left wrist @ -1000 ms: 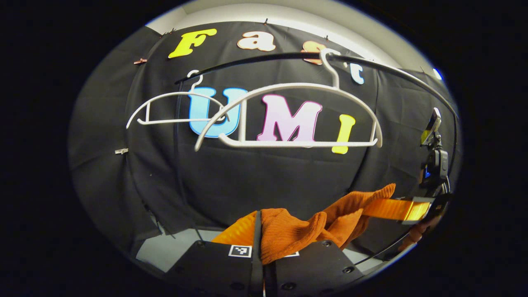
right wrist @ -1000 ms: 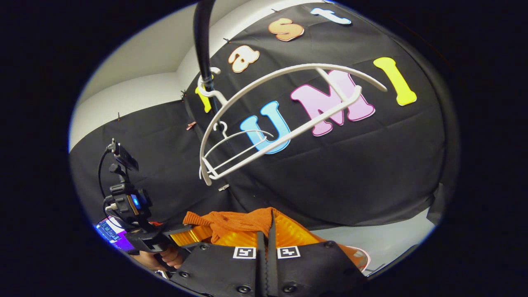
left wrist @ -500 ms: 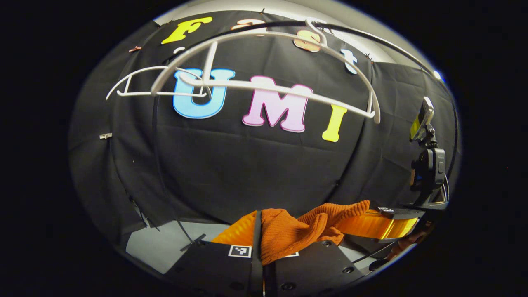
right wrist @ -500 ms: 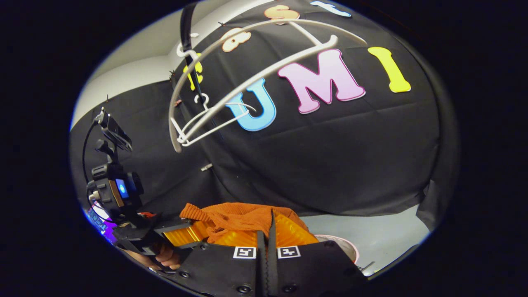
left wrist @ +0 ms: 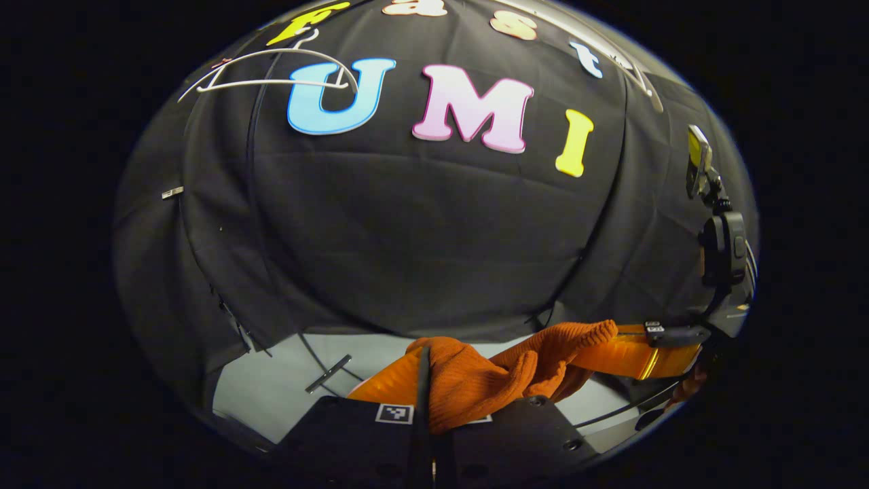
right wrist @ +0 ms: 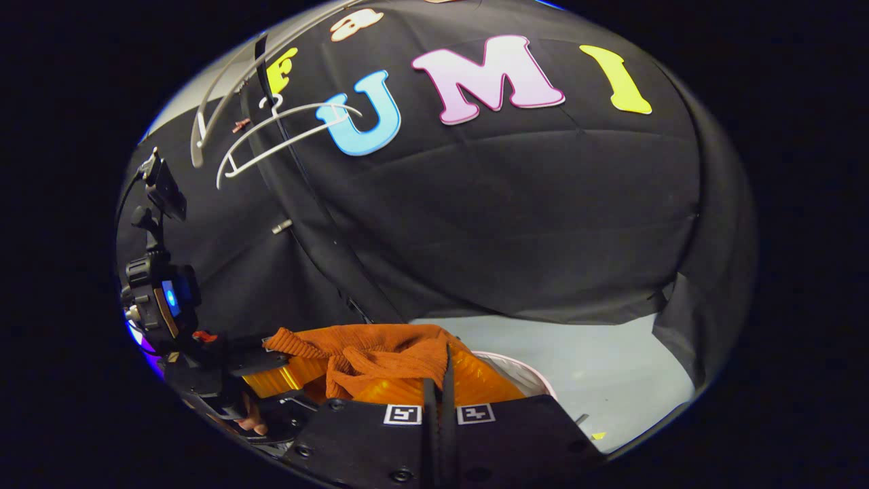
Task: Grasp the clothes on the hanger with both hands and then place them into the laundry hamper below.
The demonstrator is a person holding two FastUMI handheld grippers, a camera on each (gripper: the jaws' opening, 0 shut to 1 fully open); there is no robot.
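A: Which step is in hand?

B: The carry. The orange knit garment [left wrist: 475,377] is off the hangers, pinched between the closed fingers of the left gripper [left wrist: 424,401] and, at its other end, clamped by the right gripper [right wrist: 438,397], whose fingers meet on the cloth. It stretches between the two, bunched in the middle.

A: And the hamper?

B: A pale pink rim [right wrist: 526,373] peeks out just behind the right gripper's fingers, low on the grey floor [right wrist: 597,367]; it is probably the hamper, though too little shows to be sure. The next move calls for both grippers to come down together over it and only then let go.

A: Anything in the way?

B: Little. The white hangers [right wrist: 285,132] hang high on the rail, well apart from the garment. A loose fold could drape outside the rim.
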